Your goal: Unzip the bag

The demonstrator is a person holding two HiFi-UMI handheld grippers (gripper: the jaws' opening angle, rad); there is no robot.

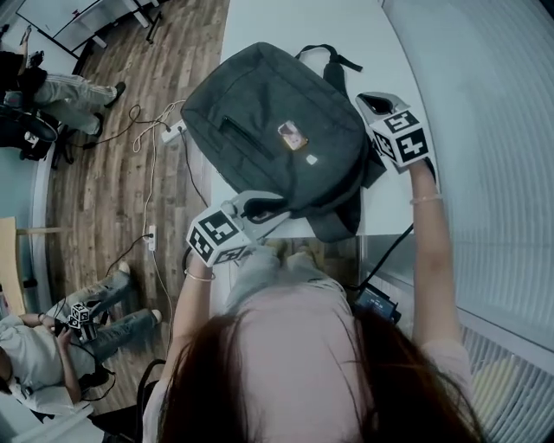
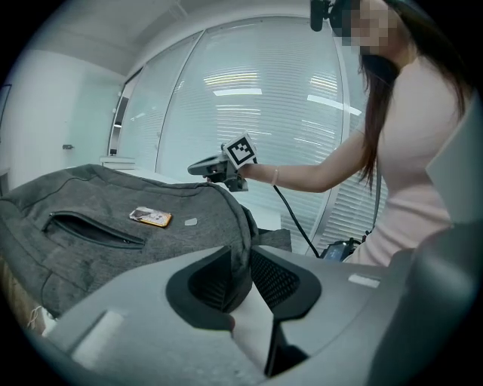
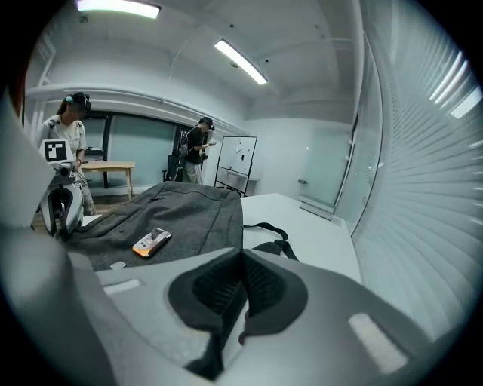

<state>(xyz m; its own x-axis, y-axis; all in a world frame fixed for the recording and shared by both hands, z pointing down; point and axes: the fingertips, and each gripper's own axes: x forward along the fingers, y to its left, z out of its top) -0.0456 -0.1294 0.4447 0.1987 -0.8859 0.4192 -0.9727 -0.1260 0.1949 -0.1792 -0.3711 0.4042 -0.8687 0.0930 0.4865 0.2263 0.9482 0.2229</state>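
the grey bag (image 1: 277, 130) lies flat on the white table (image 1: 294, 26), its near end hanging a little over the table edge closest to you, its black strap (image 3: 268, 230) trailing off the far end. a small orange tag (image 1: 293, 136) sits on the upper face, and the slit of the front pocket (image 2: 94, 230) gapes beside it. your left arm (image 1: 195, 303) is bent and kept low in front of your body, the wrist with its bracelet just below the table edge. from there your left gripper (image 2: 241, 275) points away from you and slightly downward at the bag's near edge. its jaws stand partly apart with a thick fold of the grey fabric between them, and the pads press on that fold from both sides, so you have the bag's edge pinched. your right arm (image 1: 433, 251) is stretched well forward along the side by the window blinds (image 1: 493, 130), almost straight. your right gripper (image 3: 241, 285) is held up just beside the bag's right edge, tipped a little downward and facing across the bag. its jaws are pressed fully together. a dark sliver under the pads may be only shadow; you cannot tell from this angle. the two grippers are well apart, one at each end of the bag's near side.
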